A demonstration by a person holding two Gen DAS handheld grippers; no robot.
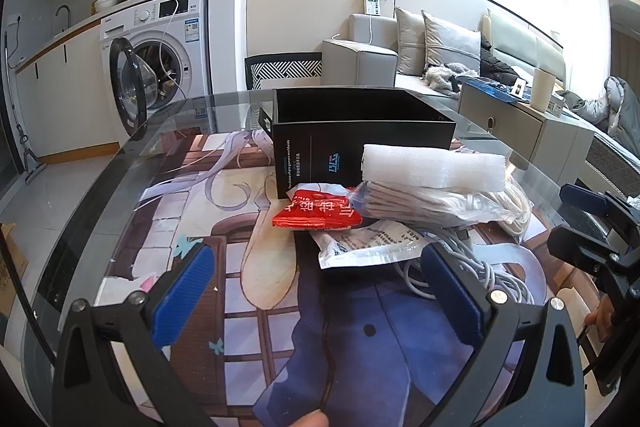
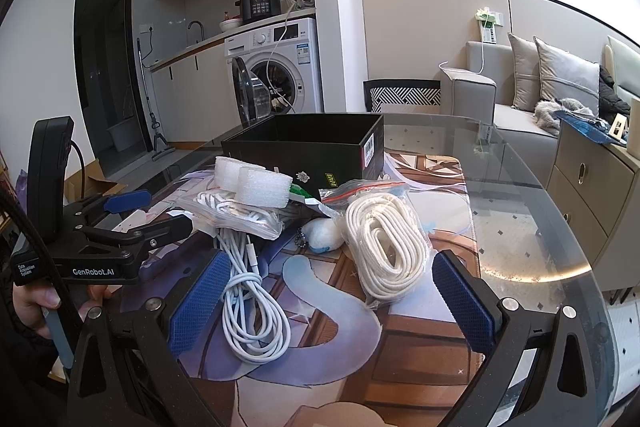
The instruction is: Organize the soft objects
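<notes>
An open black box (image 1: 360, 143) stands at the far side of the printed mat; it also shows in the right wrist view (image 2: 312, 147). In front of it lie a white foam block (image 1: 434, 167) (image 2: 260, 183), a red packet (image 1: 316, 213), a clear printed bag (image 1: 368, 245), bagged grey cloth (image 1: 432, 203), a bagged white rope coil (image 2: 386, 243), a loose white cable (image 2: 250, 311) and a small white-blue ball (image 2: 322, 235). My left gripper (image 1: 316, 291) is open and empty, just short of the pile. My right gripper (image 2: 328, 303) is open and empty, near the cable and rope.
A round glass table (image 2: 540, 227) carries the printed mat (image 1: 280, 307). The left gripper shows at the left of the right wrist view (image 2: 132, 215); the right gripper shows at the right edge of the left wrist view (image 1: 600, 227). A washing machine (image 1: 160, 59) and sofa (image 1: 400, 63) stand behind.
</notes>
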